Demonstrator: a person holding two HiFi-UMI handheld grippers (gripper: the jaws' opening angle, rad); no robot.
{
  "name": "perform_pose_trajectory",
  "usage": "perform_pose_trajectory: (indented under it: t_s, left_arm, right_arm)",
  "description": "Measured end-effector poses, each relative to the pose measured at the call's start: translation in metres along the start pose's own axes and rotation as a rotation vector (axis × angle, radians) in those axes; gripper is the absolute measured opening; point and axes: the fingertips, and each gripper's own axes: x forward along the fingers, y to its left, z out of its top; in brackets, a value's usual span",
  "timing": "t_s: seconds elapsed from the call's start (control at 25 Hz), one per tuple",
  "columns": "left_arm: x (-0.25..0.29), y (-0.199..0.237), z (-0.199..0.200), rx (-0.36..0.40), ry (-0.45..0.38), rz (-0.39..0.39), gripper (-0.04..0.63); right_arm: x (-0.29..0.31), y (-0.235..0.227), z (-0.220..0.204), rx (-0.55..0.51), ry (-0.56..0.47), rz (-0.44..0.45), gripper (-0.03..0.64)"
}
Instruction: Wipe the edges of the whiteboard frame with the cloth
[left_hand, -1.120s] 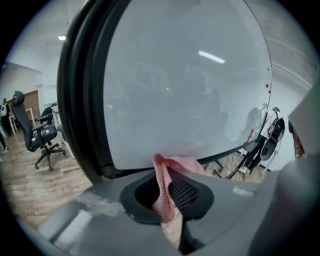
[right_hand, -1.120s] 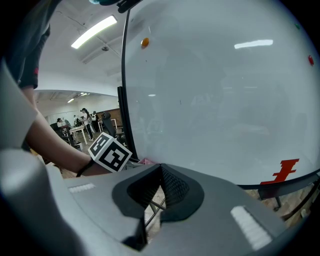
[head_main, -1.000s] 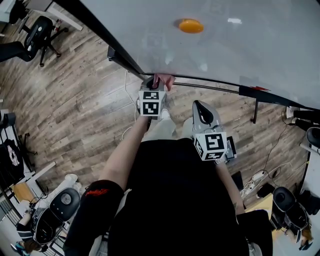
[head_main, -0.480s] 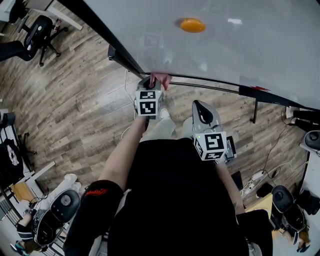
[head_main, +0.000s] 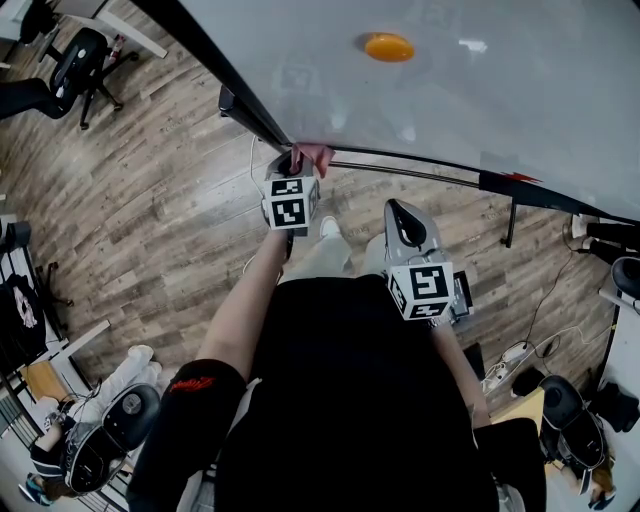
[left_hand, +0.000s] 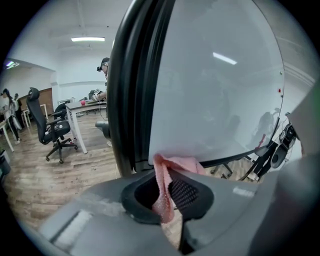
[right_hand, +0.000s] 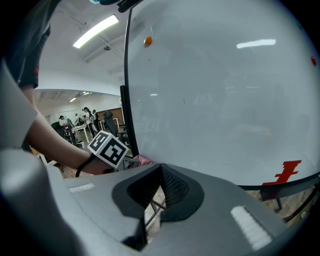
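The whiteboard (head_main: 450, 90) fills the top of the head view, with its black frame (head_main: 210, 65) running down the left side and along the bottom edge (head_main: 420, 172). My left gripper (head_main: 300, 162) is shut on a pink cloth (head_main: 314, 154) and presses it against the frame's lower left corner. In the left gripper view the cloth (left_hand: 164, 192) hangs between the jaws, right under the black frame (left_hand: 129, 95). My right gripper (head_main: 402, 215) hangs lower, away from the board, shut with nothing in it. From the right gripper view (right_hand: 160, 169), the left gripper's marker cube (right_hand: 108, 148) shows by the frame.
An orange magnet (head_main: 388, 47) and a red mark (head_main: 515, 178) are on the board. A stand leg (head_main: 511, 222) drops below the bottom edge. Office chairs (head_main: 75, 60) stand at far left, a power strip and cables (head_main: 515, 355) at lower right. People stand at desks (left_hand: 87, 107) behind.
My left gripper has slid the pink cloth a little to the left along the bottom edge, into the frame's corner. The right gripper has stayed put.
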Motion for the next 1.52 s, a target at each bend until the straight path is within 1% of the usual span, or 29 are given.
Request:
perform_pose_trajectory:
  t_s: [0.28,0.72,0.92,1.28,1.52]
  left_arm:
    - [-0.003,0.010,0.000,-0.019,-0.004,0.030,0.023]
    - [-0.006,0.022,-0.002,-0.020,0.000,0.054,0.023]
    - [-0.007,0.031,-0.004,-0.043,0.005,0.082,0.023]
    - [-0.016,0.036,-0.006,-0.043,-0.002,0.096,0.023]
    - [-0.025,0.031,-0.010,-0.051,-0.021,0.086,0.023]
  right_arm:
    - [-0.003,0.000,-0.003,-0.002,0.003,0.006,0.002]
    - [-0.004,0.002,-0.005,0.001,0.001,0.005,0.002]
    - [-0.006,0.001,-0.006,0.002,0.003,0.005,0.002]
    - [-0.012,0.003,-0.007,0.004,-0.002,0.001,0.002]
    - [-0.016,0.000,-0.006,0.006,-0.010,-0.008,0.002]
